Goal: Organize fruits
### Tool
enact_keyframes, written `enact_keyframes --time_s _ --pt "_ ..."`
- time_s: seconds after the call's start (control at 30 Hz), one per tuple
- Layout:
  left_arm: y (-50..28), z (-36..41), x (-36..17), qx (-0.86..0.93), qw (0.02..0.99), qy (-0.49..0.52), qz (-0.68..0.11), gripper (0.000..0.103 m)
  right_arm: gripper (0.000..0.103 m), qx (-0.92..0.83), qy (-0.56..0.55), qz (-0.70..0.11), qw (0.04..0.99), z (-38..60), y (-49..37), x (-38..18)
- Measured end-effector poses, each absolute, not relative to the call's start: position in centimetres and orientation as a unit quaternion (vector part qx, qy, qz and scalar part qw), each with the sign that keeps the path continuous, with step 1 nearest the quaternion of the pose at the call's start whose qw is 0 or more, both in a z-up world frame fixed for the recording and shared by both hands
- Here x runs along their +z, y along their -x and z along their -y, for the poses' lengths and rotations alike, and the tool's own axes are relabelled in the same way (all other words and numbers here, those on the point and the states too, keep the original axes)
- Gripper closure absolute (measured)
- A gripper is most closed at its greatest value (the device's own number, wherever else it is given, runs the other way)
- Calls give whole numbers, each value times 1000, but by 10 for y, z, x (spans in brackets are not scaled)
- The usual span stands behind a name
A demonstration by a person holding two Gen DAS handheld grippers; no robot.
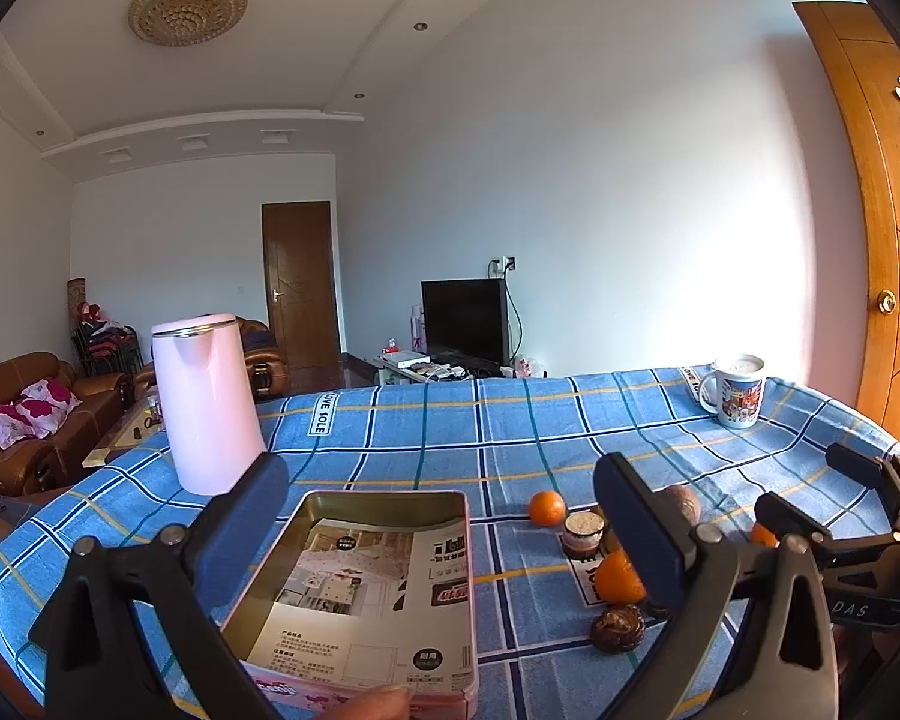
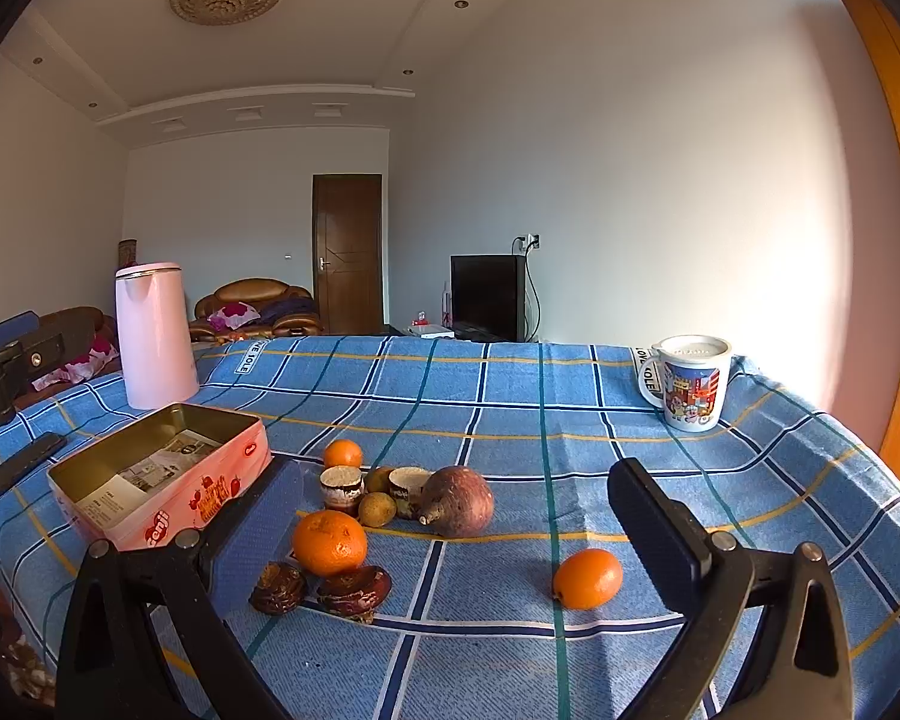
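A pink tin box (image 2: 168,480) with a printed sheet inside lies open on the blue checked tablecloth; it also shows in the left wrist view (image 1: 366,588). Beside it lies a cluster of fruit: a large orange (image 2: 330,542), a small orange (image 2: 342,454), a lone orange (image 2: 588,578) to the right, a reddish-brown round fruit (image 2: 459,501), dark wrinkled fruits (image 2: 354,591) and small brown ones (image 2: 377,508). My left gripper (image 1: 438,516) is open over the tin. My right gripper (image 2: 456,516) is open and empty above the fruit; it also shows in the left wrist view (image 1: 822,492).
A pink kettle (image 2: 153,336) stands at the back left of the table. A printed mug (image 2: 690,383) stands at the back right. A wooden door (image 1: 882,276) is close on the right. Sofas and a TV stand beyond the table's far edge.
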State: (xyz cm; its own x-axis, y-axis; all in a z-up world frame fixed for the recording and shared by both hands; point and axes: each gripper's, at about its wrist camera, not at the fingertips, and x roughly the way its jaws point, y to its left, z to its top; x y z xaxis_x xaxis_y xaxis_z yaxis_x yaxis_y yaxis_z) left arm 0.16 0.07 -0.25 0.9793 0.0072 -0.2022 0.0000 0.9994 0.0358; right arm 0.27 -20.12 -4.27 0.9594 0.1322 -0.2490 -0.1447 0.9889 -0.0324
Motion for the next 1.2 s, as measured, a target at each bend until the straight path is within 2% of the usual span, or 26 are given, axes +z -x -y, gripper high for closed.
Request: enact_keyframes --time_s 1.2 --pt "-3 -2 -4 4 993 -17 -113 0 1 72 19 -124 989 201 -1 -42"
